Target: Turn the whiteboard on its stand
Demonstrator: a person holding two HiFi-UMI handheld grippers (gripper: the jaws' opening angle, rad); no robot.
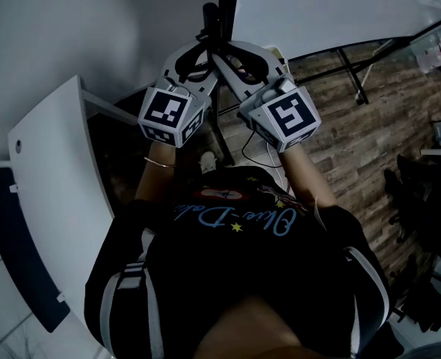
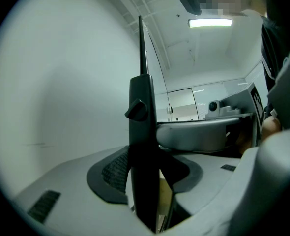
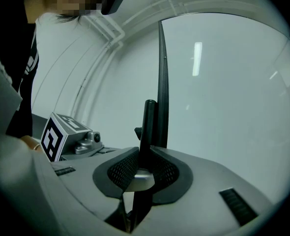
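Jaws of the left gripper and the right gripper both clamp the black upright stand post, just beside the whiteboard.

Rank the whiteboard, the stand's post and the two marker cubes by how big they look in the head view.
1. Whiteboard, though cut off by the frame.
2. Left cube and right cube: alike, and nearest the camera.
3. Post, only its thin top showing.

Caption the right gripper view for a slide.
Right gripper clamped on the stand's black post, whiteboard behind.
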